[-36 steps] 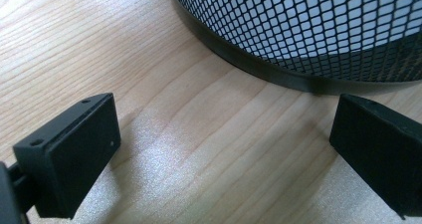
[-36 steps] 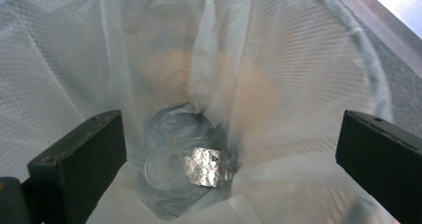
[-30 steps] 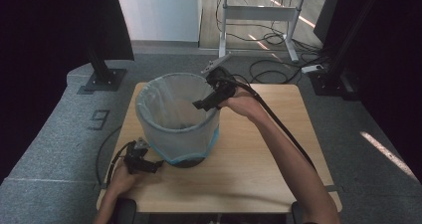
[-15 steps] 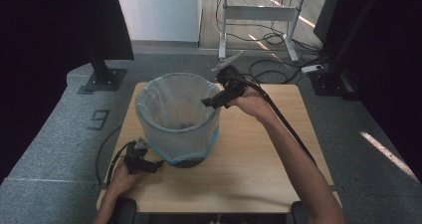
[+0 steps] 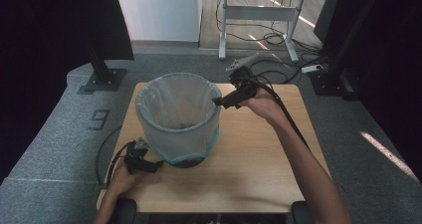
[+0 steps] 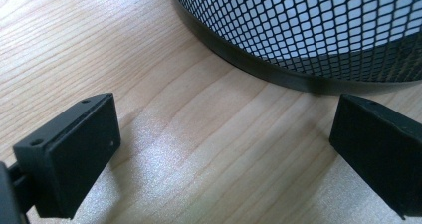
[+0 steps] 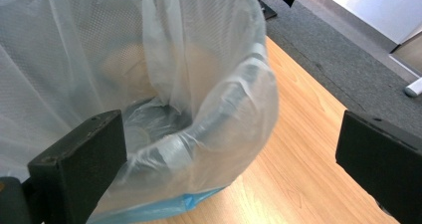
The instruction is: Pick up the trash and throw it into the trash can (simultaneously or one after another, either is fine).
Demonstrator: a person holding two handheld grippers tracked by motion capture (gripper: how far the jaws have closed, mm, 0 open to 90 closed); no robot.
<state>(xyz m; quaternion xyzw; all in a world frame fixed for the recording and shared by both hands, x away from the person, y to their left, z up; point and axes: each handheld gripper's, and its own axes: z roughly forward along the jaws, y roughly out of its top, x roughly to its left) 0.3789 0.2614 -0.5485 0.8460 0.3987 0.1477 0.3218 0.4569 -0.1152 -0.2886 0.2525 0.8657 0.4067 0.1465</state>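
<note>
Thin translucent plastic is what has to be handled here: a bin liner (image 5: 175, 102) folded over the rim of a black mesh wastebasket (image 5: 185, 158) that stands on the counter (image 5: 259, 164), toward its left half and closer to the far edge than the near one. The film looks light, limp and slippery, likely to crumple, slide or tear if pulled hard, so the sensible place to take hold is the doubled cuff where it wraps the rim (image 7: 234, 109), pinching film alone and not the wire. The basket itself looks stiff but light, and could shift or tip under a sideways tug. The right gripper (image 5: 222, 102) hovers just outside the rim on the basket's right side; in the right gripper view its fingers (image 7: 79, 159) stand wide apart, released, holding nothing, with the lined rim between them but not touched. The left gripper (image 5: 149, 167) rests low near the counter's near left corner, just beside the basket's base band (image 6: 259, 59); its fingers (image 6: 74, 154) are likewise spread wide and empty, apart from the mesh.
</note>
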